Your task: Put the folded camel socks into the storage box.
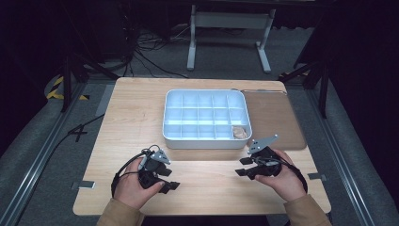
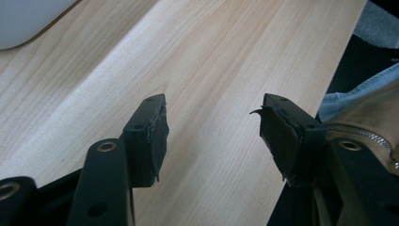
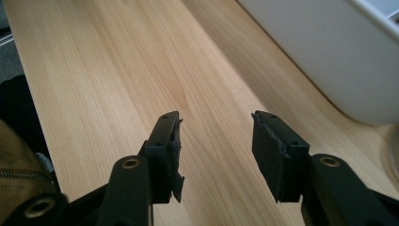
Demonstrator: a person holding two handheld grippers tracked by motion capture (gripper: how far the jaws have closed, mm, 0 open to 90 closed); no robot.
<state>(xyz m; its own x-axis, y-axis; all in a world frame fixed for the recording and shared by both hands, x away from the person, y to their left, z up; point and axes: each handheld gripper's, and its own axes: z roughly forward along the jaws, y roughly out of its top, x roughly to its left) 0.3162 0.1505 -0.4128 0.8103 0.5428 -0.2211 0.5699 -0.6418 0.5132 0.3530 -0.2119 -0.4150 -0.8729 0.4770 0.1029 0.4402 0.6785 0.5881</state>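
Observation:
A white tray (image 1: 205, 115) with many small compartments stands at the middle of the wooden table (image 1: 136, 122). In its front right compartment lies a small beige object (image 1: 240, 132). My left gripper (image 1: 170, 179) rests low over the table's front left part, jaws apart and pointing right, with bare wood between them (image 2: 214, 113). My right gripper (image 1: 242, 167) is near the tray's front right corner, pointing left. Its jaws stand wide with nothing between them (image 3: 216, 127). The tray's white wall (image 3: 329, 52) is just beyond the right gripper, to the right.
A brown mat (image 1: 275, 117) lies on the table to the right of the tray. The table's front edge runs close behind both hands, and a tan sleeve (image 2: 367, 108) shows there. Cables (image 1: 150, 56) and a white stand (image 1: 230, 28) are on the floor behind the table.

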